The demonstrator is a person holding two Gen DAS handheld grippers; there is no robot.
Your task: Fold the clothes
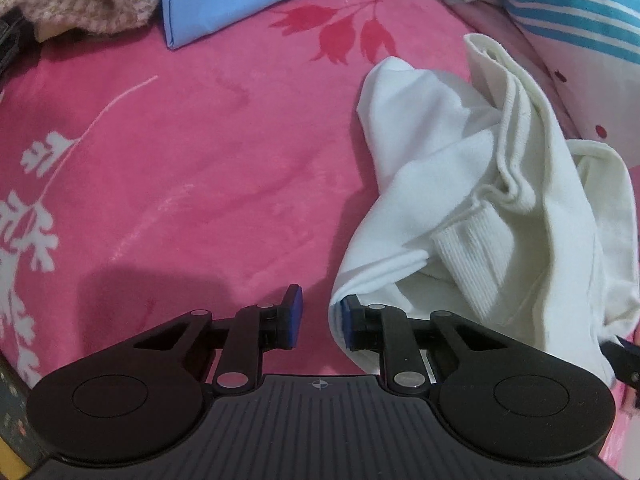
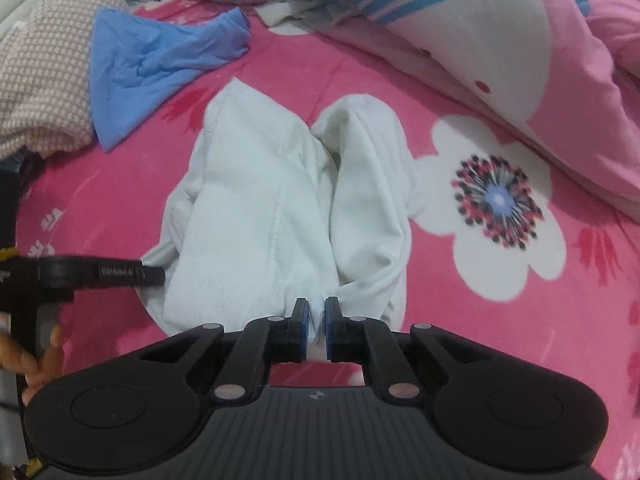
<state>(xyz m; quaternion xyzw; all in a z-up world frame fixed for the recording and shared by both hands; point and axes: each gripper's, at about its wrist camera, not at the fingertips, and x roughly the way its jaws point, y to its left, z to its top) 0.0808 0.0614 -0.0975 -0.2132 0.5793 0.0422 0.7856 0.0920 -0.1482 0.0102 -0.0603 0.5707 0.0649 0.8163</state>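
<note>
A crumpled white garment [image 1: 460, 208] lies on the pink floral blanket [image 1: 180, 160], right of centre in the left wrist view. My left gripper [image 1: 320, 300] stands at its near corner. The cloth's edge wraps over the right pad [image 1: 350, 322]; the left pad stands apart, with pink blanket showing in the gap. In the right wrist view the white garment [image 2: 260, 208] lies straight ahead. My right gripper [image 2: 317, 312] is shut on its near edge, with white cloth pinched in the narrow gap. The left gripper's finger [image 2: 120, 273] reaches the garment's left edge from the side.
A blue garment [image 2: 152, 64] and a beige checked cloth [image 2: 44, 80] lie at the far left. Striped teal and pink bedding [image 2: 460, 40] is heaped along the far right. A person's hand [image 2: 40, 360] holds the left gripper's handle at the left edge.
</note>
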